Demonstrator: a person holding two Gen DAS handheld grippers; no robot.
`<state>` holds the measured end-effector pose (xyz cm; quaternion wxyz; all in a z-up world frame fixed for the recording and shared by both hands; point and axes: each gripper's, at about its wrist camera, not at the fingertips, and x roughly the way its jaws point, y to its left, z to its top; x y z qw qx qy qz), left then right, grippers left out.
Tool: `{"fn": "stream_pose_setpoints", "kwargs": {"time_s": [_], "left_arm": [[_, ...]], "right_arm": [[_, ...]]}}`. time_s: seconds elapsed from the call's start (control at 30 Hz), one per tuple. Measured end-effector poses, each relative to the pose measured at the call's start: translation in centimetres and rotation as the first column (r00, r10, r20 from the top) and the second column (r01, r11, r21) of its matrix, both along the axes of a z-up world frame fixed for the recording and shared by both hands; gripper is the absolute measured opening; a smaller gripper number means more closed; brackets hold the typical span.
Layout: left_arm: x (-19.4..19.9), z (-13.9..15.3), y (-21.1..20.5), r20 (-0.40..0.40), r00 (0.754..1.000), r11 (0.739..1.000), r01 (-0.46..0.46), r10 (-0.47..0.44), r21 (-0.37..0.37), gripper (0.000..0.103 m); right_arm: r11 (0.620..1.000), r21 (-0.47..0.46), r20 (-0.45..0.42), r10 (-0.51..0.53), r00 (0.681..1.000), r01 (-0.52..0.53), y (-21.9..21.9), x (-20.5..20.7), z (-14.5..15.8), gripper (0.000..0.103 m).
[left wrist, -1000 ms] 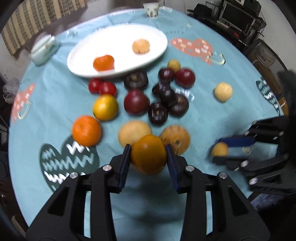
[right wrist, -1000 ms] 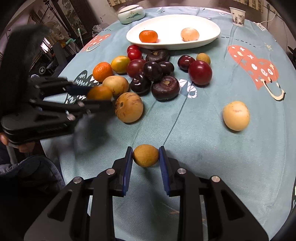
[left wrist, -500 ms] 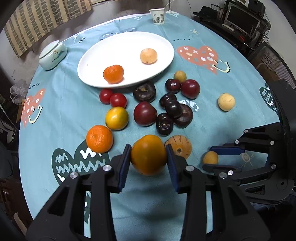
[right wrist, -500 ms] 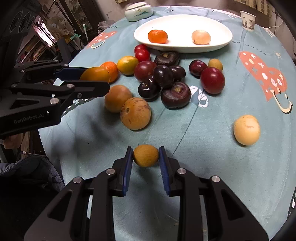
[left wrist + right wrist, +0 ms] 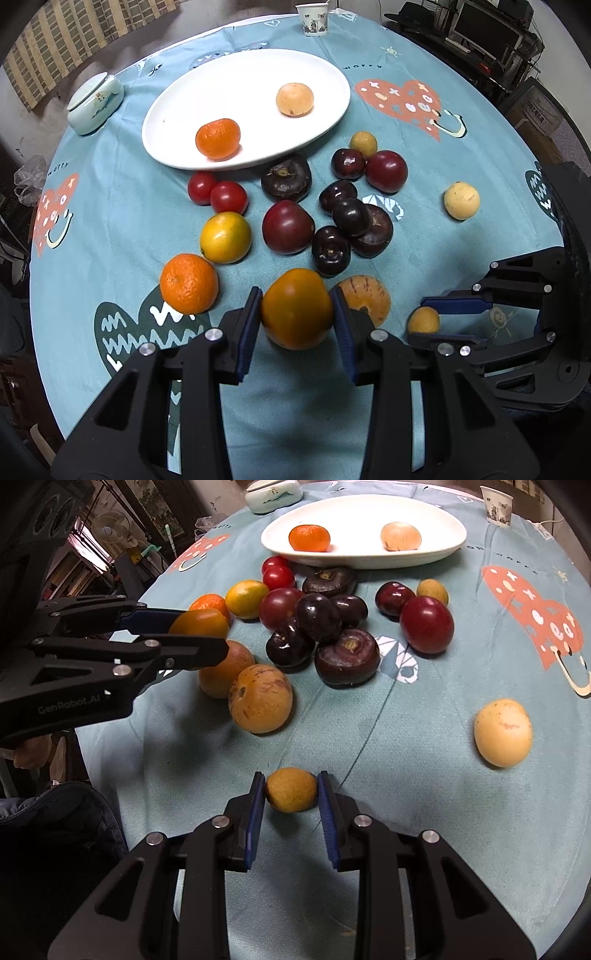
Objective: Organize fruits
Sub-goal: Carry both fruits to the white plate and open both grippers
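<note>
Round counter (image 5: 461,258) with teal cloth, white plate (image 5: 332,74) at far side holding a tangerine (image 5: 218,139) and a pale fruit (image 5: 294,100); plums and tomatoes clustered just before it. Left tool (image 5: 297,314) clamps an orange (image 5: 297,308), lifted. Right tool (image 5: 291,794) grips a small yellow fruit (image 5: 291,789) near the counter's front edge.

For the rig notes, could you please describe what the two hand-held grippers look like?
Both the left hand-held gripper and the right hand-held gripper are matte black, with angular cut-out frames, silver round screws and blue finger pads. The left one carries pale "GenRobot.AI" lettering. No cables show.
</note>
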<state>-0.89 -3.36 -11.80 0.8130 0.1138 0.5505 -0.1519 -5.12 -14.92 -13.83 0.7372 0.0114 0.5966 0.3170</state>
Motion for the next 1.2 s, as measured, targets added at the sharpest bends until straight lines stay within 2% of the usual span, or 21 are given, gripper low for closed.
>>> {"fn": "stream_pose_setpoints", "kwargs": {"time_s": [0.27, 0.37, 0.43, 0.53, 0.63, 0.8, 0.87, 0.9, 0.93, 1.03, 1.1, 1.2], "left_arm": [[0.4, 0.2, 0.1, 0.006, 1.000, 1.000, 0.003, -0.003, -0.011, 0.038], [1.3, 1.2, 0.6, 0.020, 1.000, 0.999, -0.006, 0.007, -0.045, 0.038], [3.2, 2.2, 1.3, 0.028, 0.999, 0.996, -0.031, 0.033, -0.086, 0.038], [6.9, 3.6, 1.8, 0.053, 0.995, 0.990, -0.077, 0.083, -0.116, 0.038], [11.5, 4.1, 2.3, 0.071, 0.984, 0.979, -0.150, 0.161, -0.138, 0.039], [18.1, 2.1, 2.4, 0.007, 0.960, 0.954, -0.278, 0.281, -0.115, 0.039], [19.4, 1.3, 2.5, -0.019, 0.954, 0.947, -0.298, 0.298, -0.120, 0.044], [19.8, 1.2, 2.5, -0.014, 0.953, 0.946, -0.303, 0.304, -0.116, 0.056], [20.0, 1.3, 2.5, 0.000, 0.952, 0.946, -0.305, 0.307, -0.111, 0.063], [19.8, 1.9, 3.0, 0.013, 0.953, 0.944, -0.299, 0.303, -0.140, 0.065], [19.4, 2.3, 3.4, 0.029, 0.950, 0.943, -0.306, 0.312, -0.130, 0.065], [17.3, 3.3, 4.2, 0.044, 0.954, 0.945, -0.285, 0.295, -0.163, 0.067]], "right_arm": [[1.000, 0.002, -0.007, 0.012, 1.000, -0.012, -0.1, 0.2, 0.1, 0.029], [1.000, 0.010, 0.021, 0.028, 0.999, -0.028, 0.0, 0.9, 1.3, 0.029], [1.000, 0.020, 0.062, 0.023, 0.998, -0.024, 0.0, 2.0, 2.8, 0.029], [0.998, 0.052, 0.150, -0.034, 0.988, 0.027, -0.1, 6.1, 5.4, 0.029], [0.995, 0.057, 0.227, -0.090, 0.970, 0.079, 0.6, 10.1, 6.7, 0.029], [0.993, 0.007, 0.234, -0.119, 0.965, 0.120, 2.7, 15.7, 5.1, 0.029], [0.990, -0.043, 0.253, -0.123, 0.960, 0.138, 3.7, 17.2, 4.3, 0.030], [0.988, -0.066, 0.254, -0.119, 0.960, 0.140, 4.0, 17.8, 3.9, 0.031], [0.986, -0.085, 0.257, -0.119, 0.959, 0.145, 4.1, 18.2, 3.5, 0.031], [0.982, -0.112, 0.256, -0.120, 0.959, 0.153, 3.8, 18.8, 2.8, 0.031], [0.982, -0.095, 0.255, -0.133, 0.958, 0.162, 2.9, 18.5, 3.2, 0.031], [0.985, -0.046, 0.230, -0.151, 0.961, 0.166, 1.3, 17.8, 4.2, 0.031]]}}
